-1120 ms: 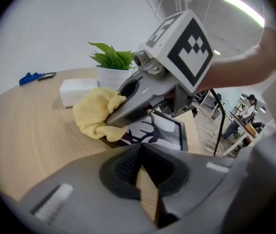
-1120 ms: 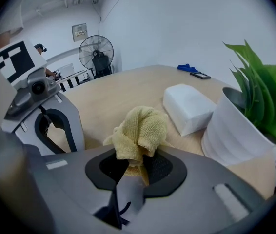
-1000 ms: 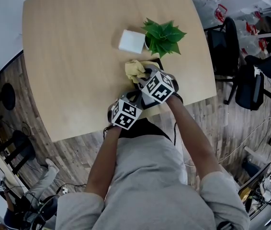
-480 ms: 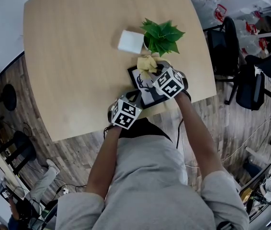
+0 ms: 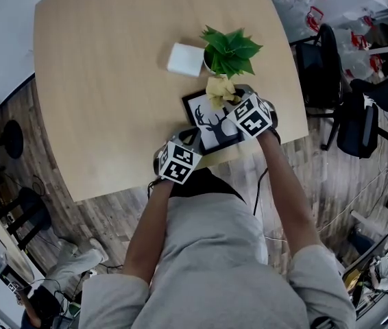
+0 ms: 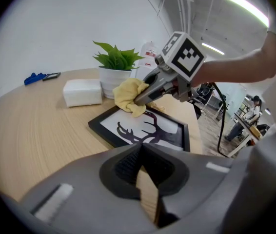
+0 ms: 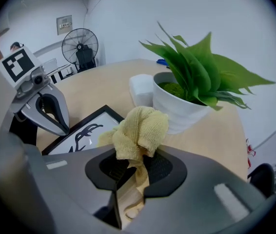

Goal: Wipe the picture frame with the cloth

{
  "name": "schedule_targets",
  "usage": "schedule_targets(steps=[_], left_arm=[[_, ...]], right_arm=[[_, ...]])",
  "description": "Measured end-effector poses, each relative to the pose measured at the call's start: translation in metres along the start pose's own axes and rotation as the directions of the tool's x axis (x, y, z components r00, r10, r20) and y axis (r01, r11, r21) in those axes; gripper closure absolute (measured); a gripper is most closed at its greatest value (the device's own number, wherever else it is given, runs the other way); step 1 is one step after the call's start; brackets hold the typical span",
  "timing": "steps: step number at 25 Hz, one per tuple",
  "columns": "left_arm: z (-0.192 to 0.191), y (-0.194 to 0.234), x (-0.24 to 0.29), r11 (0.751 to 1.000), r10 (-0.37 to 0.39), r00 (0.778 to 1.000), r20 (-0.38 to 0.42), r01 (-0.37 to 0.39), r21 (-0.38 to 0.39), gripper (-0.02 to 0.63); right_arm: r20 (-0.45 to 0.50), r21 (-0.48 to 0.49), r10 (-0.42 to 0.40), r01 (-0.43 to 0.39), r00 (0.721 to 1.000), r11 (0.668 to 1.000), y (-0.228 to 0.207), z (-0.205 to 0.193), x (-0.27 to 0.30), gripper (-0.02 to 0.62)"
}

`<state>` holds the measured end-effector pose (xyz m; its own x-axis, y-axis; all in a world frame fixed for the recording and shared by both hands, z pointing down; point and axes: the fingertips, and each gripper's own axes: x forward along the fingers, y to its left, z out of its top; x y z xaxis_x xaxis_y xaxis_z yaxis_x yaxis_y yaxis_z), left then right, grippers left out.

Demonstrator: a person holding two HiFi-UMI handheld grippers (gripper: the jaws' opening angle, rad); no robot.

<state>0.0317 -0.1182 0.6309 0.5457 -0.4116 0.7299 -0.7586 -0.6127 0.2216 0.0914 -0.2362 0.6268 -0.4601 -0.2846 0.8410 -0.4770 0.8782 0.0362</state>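
Note:
A black picture frame (image 5: 206, 123) with a deer print lies flat on the wooden table (image 5: 98, 81), close to the near edge. My right gripper (image 5: 227, 101) is shut on a bunched yellow cloth (image 5: 219, 90), which rests at the frame's far right corner beside the plant pot. In the right gripper view the cloth (image 7: 140, 128) bulges up out of the jaws of that gripper (image 7: 130, 172), with the frame (image 7: 79, 133) to its left. My left gripper (image 5: 191, 138) sits at the frame's near left edge, shut with nothing in it; from it the frame (image 6: 143, 130) lies just ahead.
A green plant (image 5: 232, 50) in a white pot (image 7: 187, 106) stands right behind the cloth. A white box (image 5: 185, 59) sits to the plant's left. The table's near edge (image 5: 180, 178) runs just below the frame. Office chairs (image 5: 331, 74) stand off to the right.
My right gripper has carried the cloth from the frame's far left corner rightward toward the plant, uncovering more of the print. The left gripper has stayed in place.

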Motion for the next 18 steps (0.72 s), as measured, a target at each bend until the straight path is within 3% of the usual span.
schedule_targets(steps=[11,18], left_arm=[[0.0,0.001,0.0,1.0,0.02,1.0,-0.001,-0.02,-0.002,0.554],[0.0,0.0,-0.001,1.0,0.028,1.0,-0.001,-0.028,0.005,0.554]], right_arm=[[0.059,0.098,0.016,-0.021,0.998,0.995,0.009,-0.015,-0.007,0.511],[0.062,0.112,0.013,-0.02,0.998,0.993,0.02,-0.023,-0.021,0.511]])
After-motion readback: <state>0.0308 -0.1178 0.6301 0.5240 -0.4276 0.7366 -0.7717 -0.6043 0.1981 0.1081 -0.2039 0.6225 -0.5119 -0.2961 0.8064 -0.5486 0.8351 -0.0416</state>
